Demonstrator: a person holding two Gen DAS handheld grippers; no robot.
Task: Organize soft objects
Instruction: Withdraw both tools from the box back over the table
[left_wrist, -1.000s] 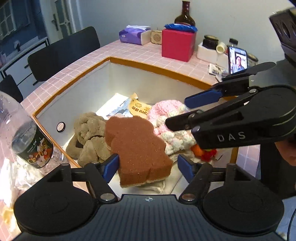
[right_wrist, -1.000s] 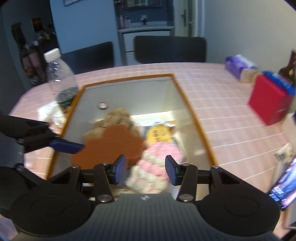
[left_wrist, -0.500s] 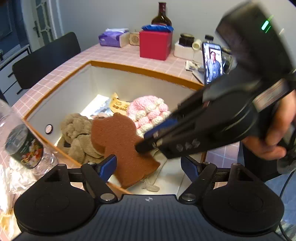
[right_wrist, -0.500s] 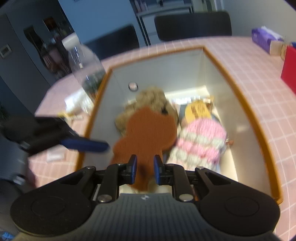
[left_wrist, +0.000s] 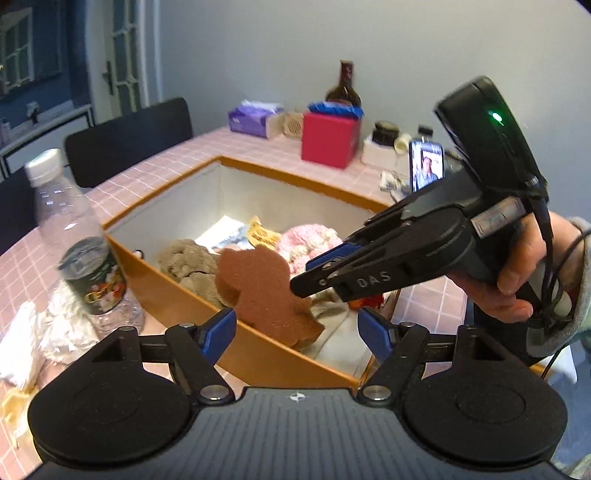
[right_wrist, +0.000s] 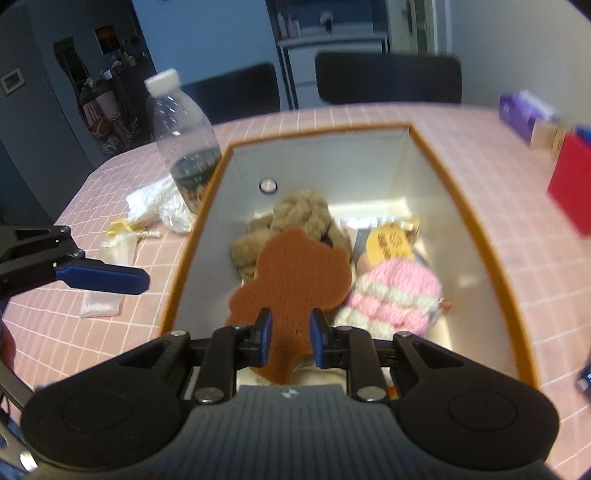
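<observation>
A brown bear-shaped sponge lies tilted on the soft things in a white box with an orange rim. My right gripper is shut on its near edge; the jaws are opening slightly, with the sponge still between the pads. In the left wrist view the sponge stands raised at the right gripper's tip. My left gripper stands open over the box's near rim, its jaws closing a little around nothing. A tan plush and a pink-and-white knitted piece lie beside the sponge.
A clear plastic bottle and crumpled wrap sit on the pink tiled table left of the box. A red box, a phone, a tissue pack and a dark bottle stand behind. Black chairs line the far side.
My right gripper came in and shut on the sponge's edge, tilting the sponge up. My left gripper pulled back from over the box to its near rim.
</observation>
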